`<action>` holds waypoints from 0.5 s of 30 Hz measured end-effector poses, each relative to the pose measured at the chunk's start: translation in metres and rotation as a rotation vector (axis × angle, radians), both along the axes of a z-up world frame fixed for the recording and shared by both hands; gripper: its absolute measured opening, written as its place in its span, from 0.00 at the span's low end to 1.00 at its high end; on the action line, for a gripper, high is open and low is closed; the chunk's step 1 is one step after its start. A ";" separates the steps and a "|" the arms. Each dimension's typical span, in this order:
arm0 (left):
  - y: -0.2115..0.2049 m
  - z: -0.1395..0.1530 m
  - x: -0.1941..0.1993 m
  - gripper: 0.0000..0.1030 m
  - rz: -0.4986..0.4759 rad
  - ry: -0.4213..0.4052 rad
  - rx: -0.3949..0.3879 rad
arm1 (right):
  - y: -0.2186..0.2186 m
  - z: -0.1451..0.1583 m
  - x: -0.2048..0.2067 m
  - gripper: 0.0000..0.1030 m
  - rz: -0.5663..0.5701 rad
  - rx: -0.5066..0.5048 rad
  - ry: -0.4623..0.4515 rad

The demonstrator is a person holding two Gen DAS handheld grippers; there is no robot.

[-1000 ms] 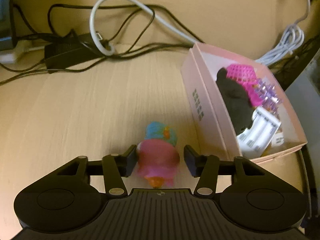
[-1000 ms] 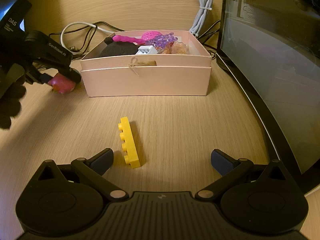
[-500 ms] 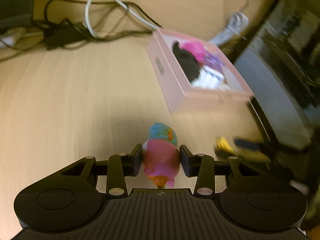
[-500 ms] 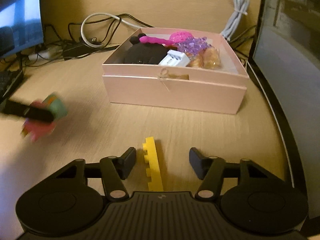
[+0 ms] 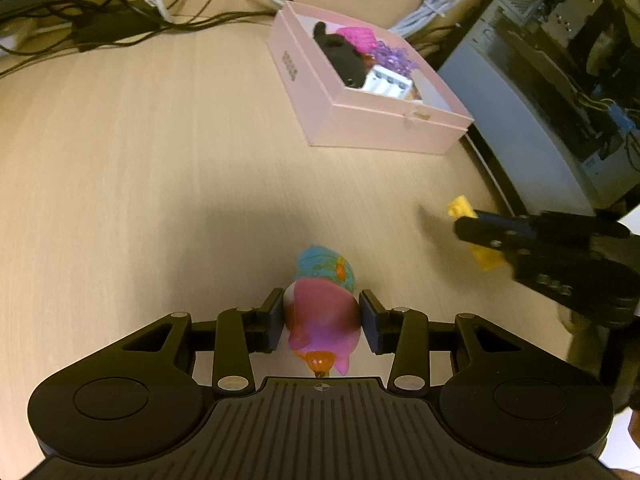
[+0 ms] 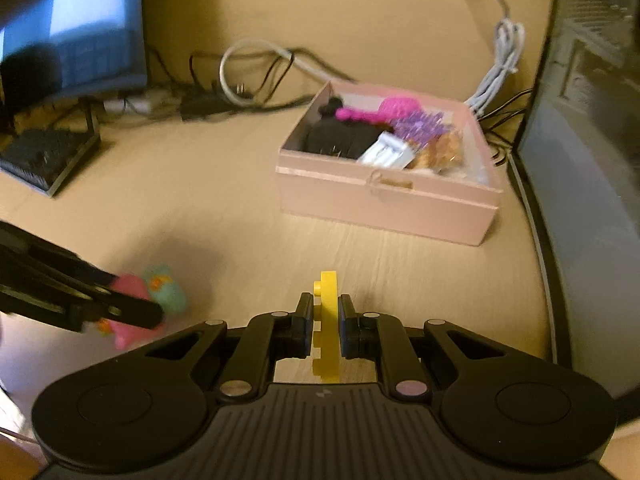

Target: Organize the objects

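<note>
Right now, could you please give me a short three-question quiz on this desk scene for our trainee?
1. True or false: the left tool is shut on the pink toy duck.
2. Which item does the right tool grip? A) purple beads B) yellow brick C) white cable
3. Fill in: the black plush lies inside the pink ____.

Key: 1 true; 2 B; 3 box.
</note>
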State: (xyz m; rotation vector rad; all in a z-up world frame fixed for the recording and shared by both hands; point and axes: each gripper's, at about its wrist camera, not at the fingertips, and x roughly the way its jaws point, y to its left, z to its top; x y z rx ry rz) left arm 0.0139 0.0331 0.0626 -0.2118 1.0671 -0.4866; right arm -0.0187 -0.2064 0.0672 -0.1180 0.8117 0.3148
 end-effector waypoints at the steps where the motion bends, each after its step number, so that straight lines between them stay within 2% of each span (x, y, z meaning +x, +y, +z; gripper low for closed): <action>1: -0.002 0.003 0.003 0.43 -0.002 -0.005 -0.009 | -0.002 0.006 -0.003 0.12 -0.005 0.009 -0.012; 4: -0.014 0.022 0.019 0.43 -0.019 -0.070 -0.030 | -0.011 0.023 -0.013 0.12 -0.030 0.033 -0.056; 7: -0.034 0.048 0.044 0.43 -0.060 -0.169 -0.037 | -0.023 0.031 -0.020 0.12 -0.066 0.056 -0.091; 12: -0.087 0.082 0.097 0.43 -0.141 -0.342 -0.023 | -0.038 0.023 -0.025 0.12 -0.143 0.084 -0.108; 15: -0.120 0.080 0.129 0.44 -0.158 -0.420 0.022 | -0.047 0.015 -0.029 0.12 -0.188 0.127 -0.094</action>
